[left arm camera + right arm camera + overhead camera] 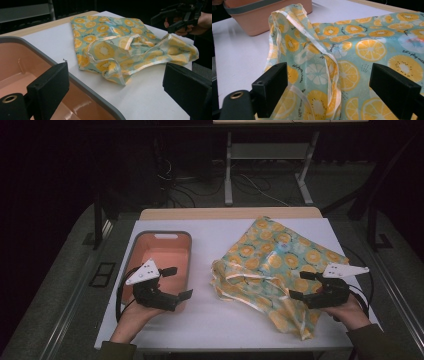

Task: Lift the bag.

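- The fruit-print bag (272, 265), a thin pale-green cloth with orange and kiwi slices, lies crumpled on the right half of the white table (215, 320), its far part flatter and its near edge bunched up.
- Its pale handle straps (329, 60) loop loosely over the folds at the side facing the tub.
- The right gripper (303, 285) hovers at the bag's near right edge, jaws spread wide and clamping nothing; in the right gripper view the cloth lies below and between the two black jaws, with the pads apart from it.
- The left gripper (177, 282) is released too, jaws wide apart with nothing between them, held over the near right corner of the tub.
- The salmon-pink tub (186, 240), with a grey rim, stands on the left half of the table, just beside the bag but apart from it.
- A hand holds each gripper from the near edge of the table.
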`<act>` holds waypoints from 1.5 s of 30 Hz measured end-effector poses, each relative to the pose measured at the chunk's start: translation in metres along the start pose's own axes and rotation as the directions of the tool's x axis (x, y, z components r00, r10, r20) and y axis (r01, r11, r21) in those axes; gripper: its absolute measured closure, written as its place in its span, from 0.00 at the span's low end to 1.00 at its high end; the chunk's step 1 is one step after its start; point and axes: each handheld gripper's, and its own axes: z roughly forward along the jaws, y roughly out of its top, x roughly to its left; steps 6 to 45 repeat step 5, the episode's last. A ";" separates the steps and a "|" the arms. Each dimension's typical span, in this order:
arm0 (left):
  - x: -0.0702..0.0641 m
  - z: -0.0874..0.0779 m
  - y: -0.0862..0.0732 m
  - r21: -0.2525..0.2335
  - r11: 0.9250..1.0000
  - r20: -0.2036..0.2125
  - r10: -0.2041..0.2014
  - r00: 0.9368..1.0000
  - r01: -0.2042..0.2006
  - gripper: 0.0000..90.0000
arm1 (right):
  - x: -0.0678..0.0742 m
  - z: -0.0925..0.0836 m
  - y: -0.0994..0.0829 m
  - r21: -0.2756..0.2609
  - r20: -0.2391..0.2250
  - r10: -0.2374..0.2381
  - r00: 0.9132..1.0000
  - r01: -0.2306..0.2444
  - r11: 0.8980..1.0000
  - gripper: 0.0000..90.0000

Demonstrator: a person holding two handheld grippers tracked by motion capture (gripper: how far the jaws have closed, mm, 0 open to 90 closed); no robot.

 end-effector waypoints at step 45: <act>0.000 0.000 0.000 -0.001 1.000 0.000 0.000 1.000 0.000 0.06 | 0.000 -0.001 0.002 -0.012 -0.003 -0.001 1.000 0.001 1.000 0.16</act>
